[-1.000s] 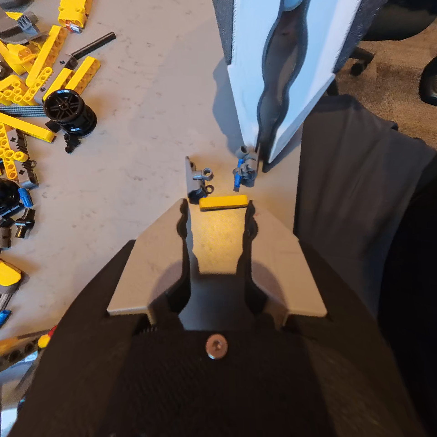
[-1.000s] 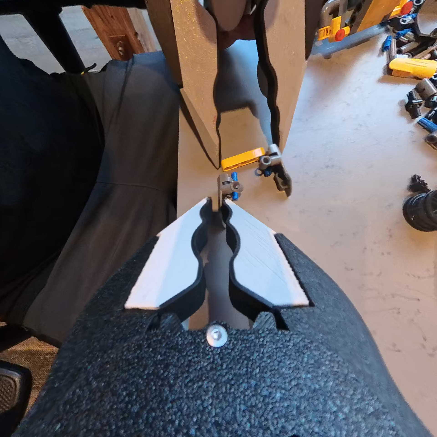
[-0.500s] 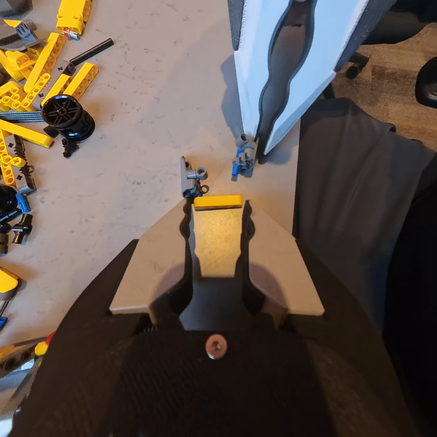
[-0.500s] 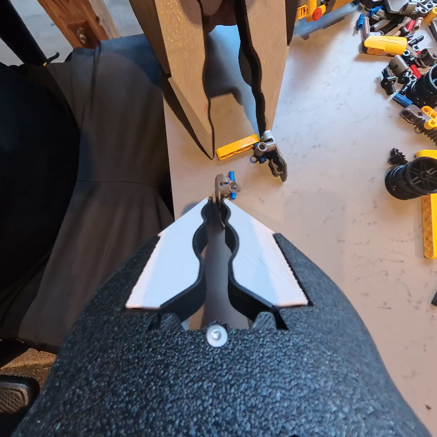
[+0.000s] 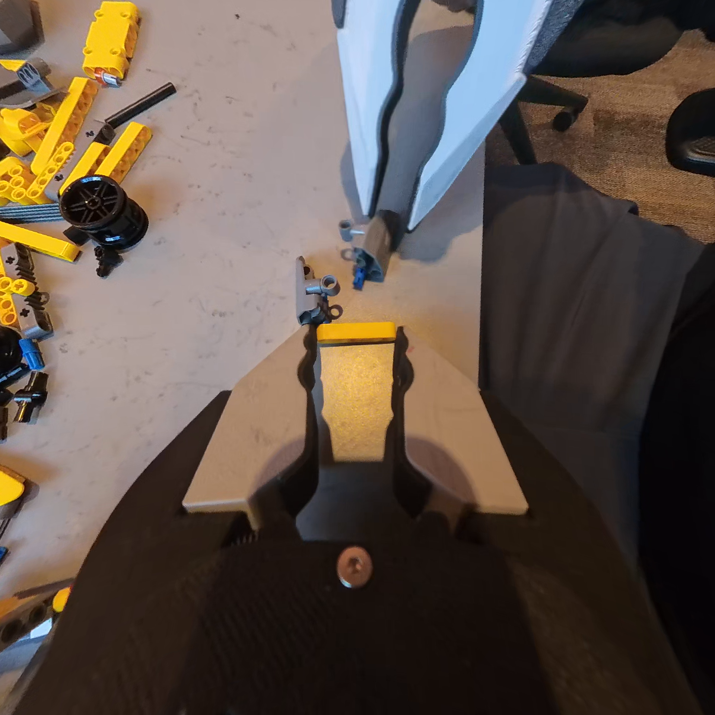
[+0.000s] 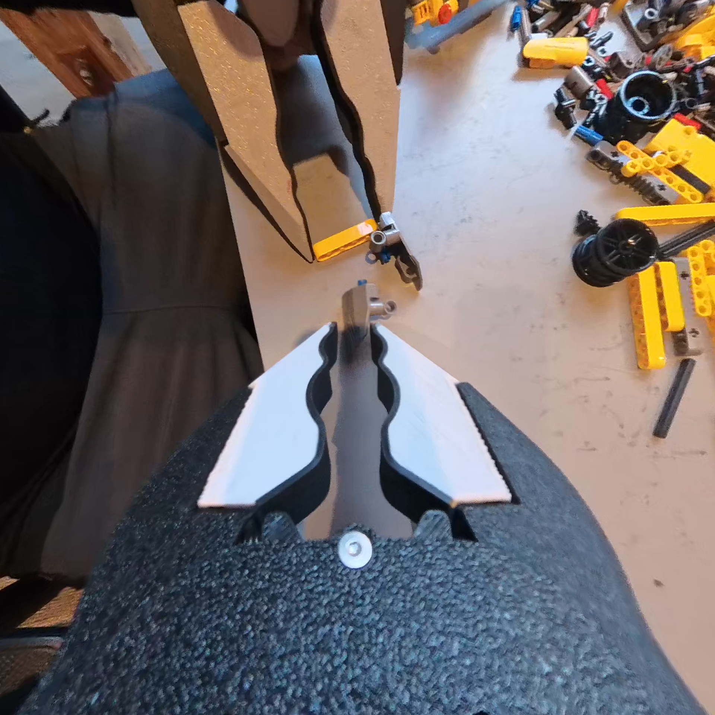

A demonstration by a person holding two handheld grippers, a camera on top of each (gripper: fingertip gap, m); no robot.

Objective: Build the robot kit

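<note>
Yellow beam (image 5: 356,332) clamped crosswise; grey connector (image 6: 358,305) gripped upright

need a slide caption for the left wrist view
Left gripper clamps a yellow beam opposite the right gripper holding a grey piece.

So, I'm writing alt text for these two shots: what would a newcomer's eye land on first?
Two grippers meet tip to tip at the table edge. The left gripper clamps a yellow beam with a grey connector cluster at its end, and the right gripper pinches a small grey pin piece. Off to the side lies a heap of yellow beams and a black wheel.
</note>
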